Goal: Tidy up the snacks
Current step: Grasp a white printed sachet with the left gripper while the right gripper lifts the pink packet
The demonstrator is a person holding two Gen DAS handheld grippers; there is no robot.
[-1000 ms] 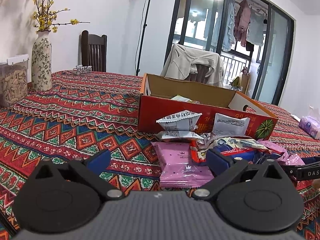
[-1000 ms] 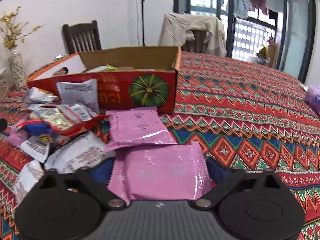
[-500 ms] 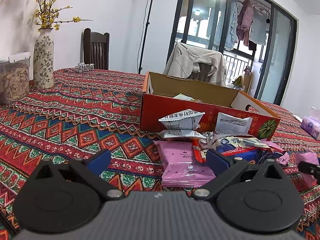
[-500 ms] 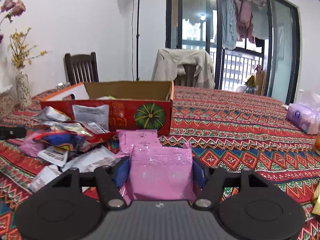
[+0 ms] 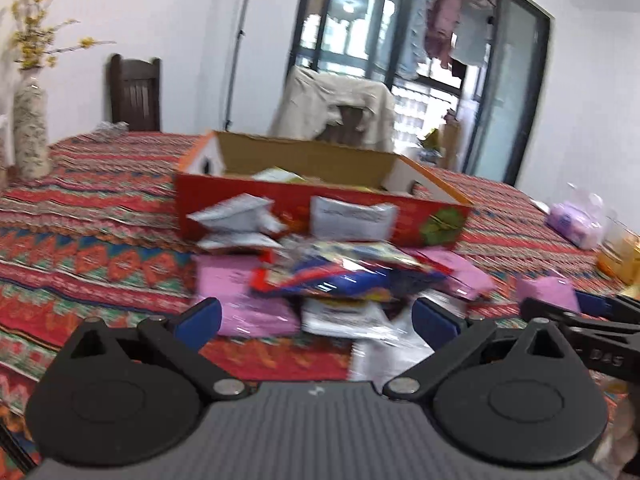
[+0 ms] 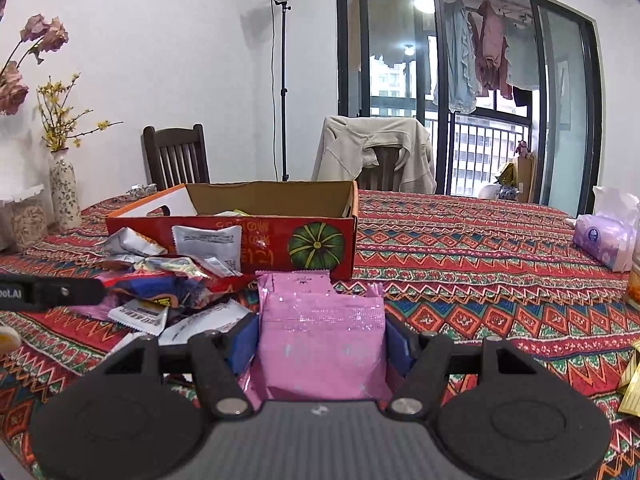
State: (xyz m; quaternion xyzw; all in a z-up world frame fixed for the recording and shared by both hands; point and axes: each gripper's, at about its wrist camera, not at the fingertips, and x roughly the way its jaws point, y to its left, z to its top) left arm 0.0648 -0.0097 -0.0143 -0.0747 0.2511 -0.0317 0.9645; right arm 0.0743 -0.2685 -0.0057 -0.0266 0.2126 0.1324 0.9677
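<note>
The left tongs (image 5: pixel 316 316) stand apart and empty over the snack pile (image 6: pixel 168 284) on the bench (image 6: pixel 480 248). Right of it, the right tongs (image 6: pixel 320 340) clamp a pink packet (image 6: pixel 320 344) by its sides, before the red box (image 6: pixel 240 236); it looks light, soft, slippery foil, best pinched mid-body.

1. The room is bright; a ceiling lamp (image 6: pixel 425 2) shines above, far ahead of the gripper.
2. The left wrist view is smeared by motion blur.
3. The right wrist view is sharp, with dark, curved fisheye corners.
</note>
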